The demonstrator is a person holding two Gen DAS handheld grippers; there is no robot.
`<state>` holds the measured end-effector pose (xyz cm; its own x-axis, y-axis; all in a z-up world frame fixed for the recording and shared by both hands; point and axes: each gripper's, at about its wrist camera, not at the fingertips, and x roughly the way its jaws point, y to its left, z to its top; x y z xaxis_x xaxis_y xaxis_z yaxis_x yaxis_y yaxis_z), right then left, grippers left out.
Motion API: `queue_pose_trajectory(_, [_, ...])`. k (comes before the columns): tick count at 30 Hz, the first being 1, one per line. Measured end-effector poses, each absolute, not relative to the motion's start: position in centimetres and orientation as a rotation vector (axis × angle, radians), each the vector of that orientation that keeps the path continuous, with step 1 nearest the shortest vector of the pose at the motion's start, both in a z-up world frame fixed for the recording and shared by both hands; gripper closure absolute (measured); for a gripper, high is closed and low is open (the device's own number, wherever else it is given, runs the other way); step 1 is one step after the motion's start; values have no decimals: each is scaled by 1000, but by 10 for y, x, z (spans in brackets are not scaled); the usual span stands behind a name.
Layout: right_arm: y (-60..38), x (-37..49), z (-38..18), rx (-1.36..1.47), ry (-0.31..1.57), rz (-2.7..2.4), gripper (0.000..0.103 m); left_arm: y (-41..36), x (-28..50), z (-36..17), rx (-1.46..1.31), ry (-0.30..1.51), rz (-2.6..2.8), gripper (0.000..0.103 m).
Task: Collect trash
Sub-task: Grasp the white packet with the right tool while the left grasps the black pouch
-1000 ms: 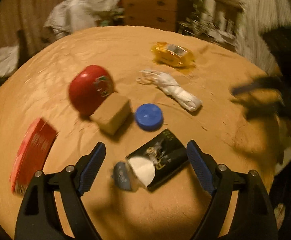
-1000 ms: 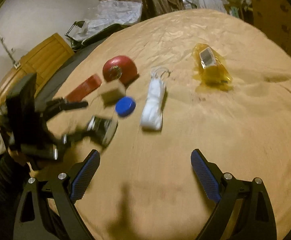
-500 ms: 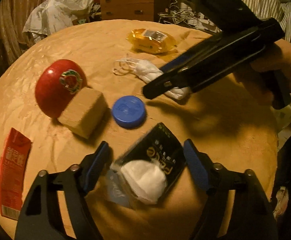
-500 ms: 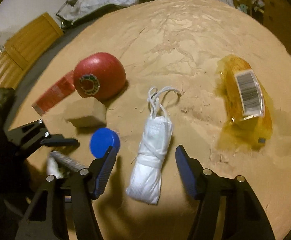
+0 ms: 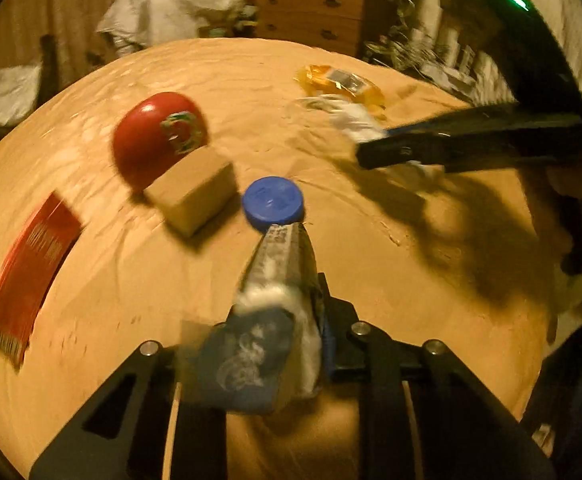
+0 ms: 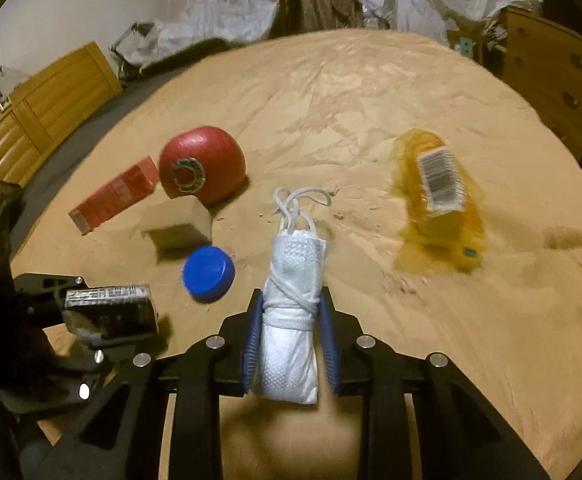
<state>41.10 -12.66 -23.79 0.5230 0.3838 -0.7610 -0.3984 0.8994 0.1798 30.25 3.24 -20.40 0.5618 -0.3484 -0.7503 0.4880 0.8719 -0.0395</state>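
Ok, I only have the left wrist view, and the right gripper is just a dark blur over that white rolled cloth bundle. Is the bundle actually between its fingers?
Observer: Yes. In the right wrist view the white rolled cloth bundle lies lengthwise between the blue pads of the right gripper. The pads touch its sides as the jaws close.
Operator: Is its cord caught on anything?
Observer: No. The white cord loops lie free on the tan table cover, pointing away from the gripper.
Operator: Is the cap in the way?
Observer: No. The blue round plastic cap lies left of the bundle, apart from the nearer pad.
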Motion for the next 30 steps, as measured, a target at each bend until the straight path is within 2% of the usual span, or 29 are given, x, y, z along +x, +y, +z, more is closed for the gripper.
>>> queue_pose_trajectory(10, [-146, 318, -201, -16, 748, 443, 75, 46, 246, -171, 28, 738, -288, 83])
queue_pose_trajectory(15, [-151, 284, -195, -9, 736, 457, 75, 45, 247, -181, 45, 803, -300, 83])
queue_pose_trajectory(16, [-151, 280, -197, -4, 744, 459, 75, 44, 249, -182, 51, 803, -306, 81])
queue_pose_trajectory(19, [-152, 274, -201, 15, 763, 462, 75, 46, 257, -185, 55, 792, -271, 42])
queue_pose_trajectory(30, [-139, 278, -213, 31, 786, 475, 75, 54, 280, -208, 78, 828, -149, 40])
